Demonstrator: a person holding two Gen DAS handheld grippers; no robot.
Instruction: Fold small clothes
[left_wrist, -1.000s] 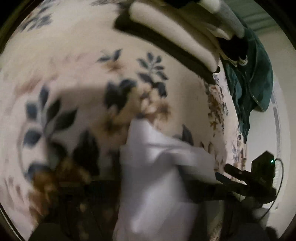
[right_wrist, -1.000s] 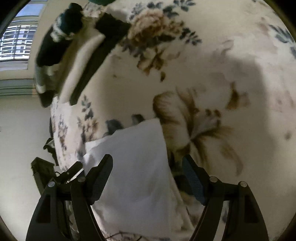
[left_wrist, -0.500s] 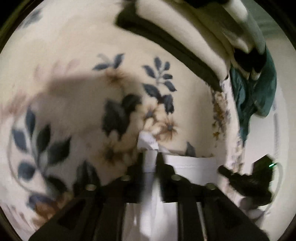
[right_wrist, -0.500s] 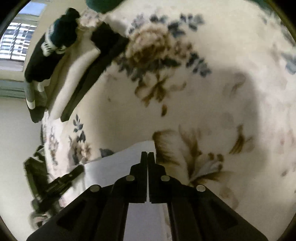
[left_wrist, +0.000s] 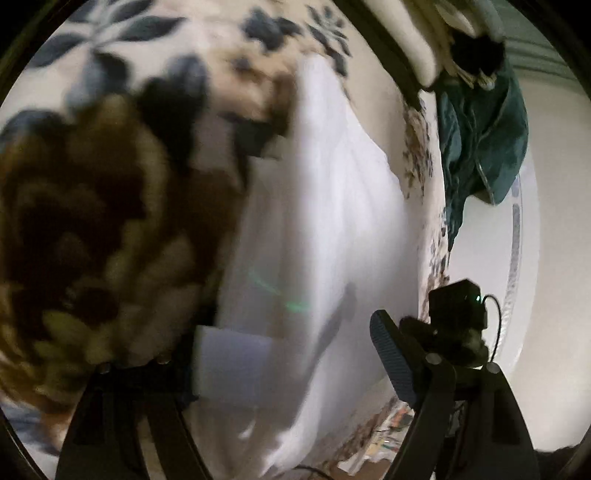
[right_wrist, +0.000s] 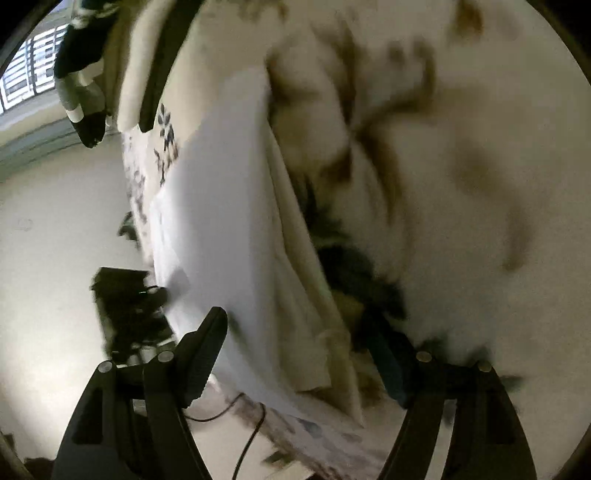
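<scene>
My left gripper spreading wide over the white garment, my right gripper likewise gaping, garment lying flat on floral bedspread near its edge, both views motion-blurred

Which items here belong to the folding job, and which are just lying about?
Job: white garment; left tool and right tool, both open over it.

Lying about: teal garment; cream and black folded stack; striped socks; floral bedspread.

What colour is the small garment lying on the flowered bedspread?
White garment, plain; clearest in the right wrist view.
</scene>
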